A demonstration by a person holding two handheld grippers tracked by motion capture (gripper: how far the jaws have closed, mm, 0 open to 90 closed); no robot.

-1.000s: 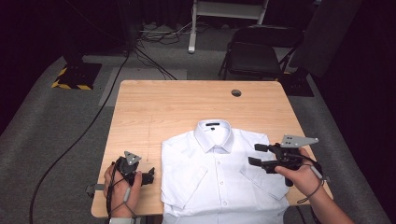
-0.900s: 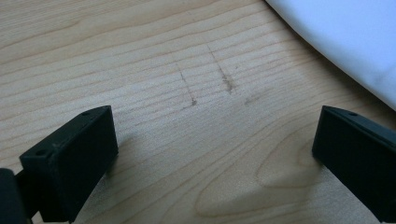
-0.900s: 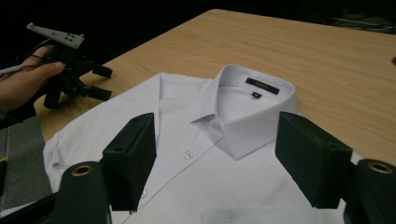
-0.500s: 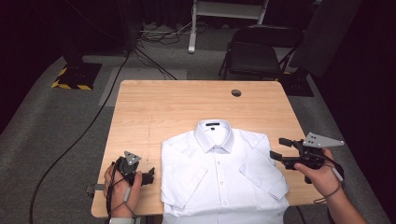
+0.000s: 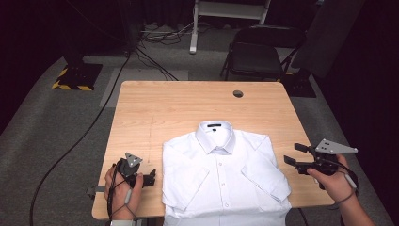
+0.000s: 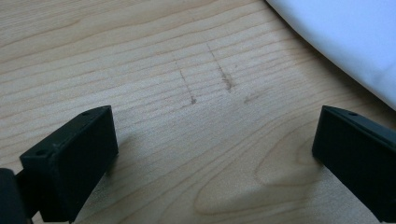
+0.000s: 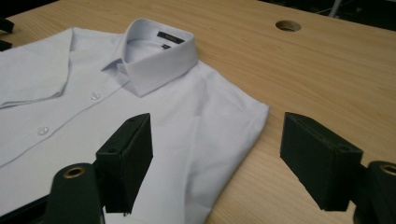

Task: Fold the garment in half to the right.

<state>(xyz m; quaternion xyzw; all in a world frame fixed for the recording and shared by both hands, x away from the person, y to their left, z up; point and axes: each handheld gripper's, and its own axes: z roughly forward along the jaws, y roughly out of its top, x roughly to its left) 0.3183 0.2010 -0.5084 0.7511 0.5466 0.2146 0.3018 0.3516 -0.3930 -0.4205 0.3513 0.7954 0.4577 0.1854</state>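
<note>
Standing at the person's side of the counter (image 5: 155,108), I take the white shirt (image 5: 221,183) as the landmark: it lies face up and buttoned, its hem at the near edge and partly over it, its collar (image 5: 215,134) pointing away, both short sleeves folded in across the chest, which looks like a garment midway through being folded. Nearest to me, just left of the shirt's lower left edge, the left hand-held gripper (image 5: 151,177) rests low on the wood with its jaws wide apart and nothing between them; in the left gripper view bare grain lies between the two black blocks and the shirt's edge cuts across the upper right corner, so I judge this hand is parked clear of the cloth, ready to take that side. To the right of the shirt, level with its chest, the right hand-held gripper (image 5: 294,153) hangs off the fabric with its jaws pointing toward the folded right sleeve (image 5: 264,176); they have just been opening, stand apart now and hold nothing. I judge it has let go, or is lining up for the shoulder fold (image 7: 254,109) seen ahead in the right gripper view. Beyond the collar the wood is bare up to a round cable hole (image 5: 238,93), and farther off a dark folding chair (image 5: 258,52) stands on the carpet.
</note>
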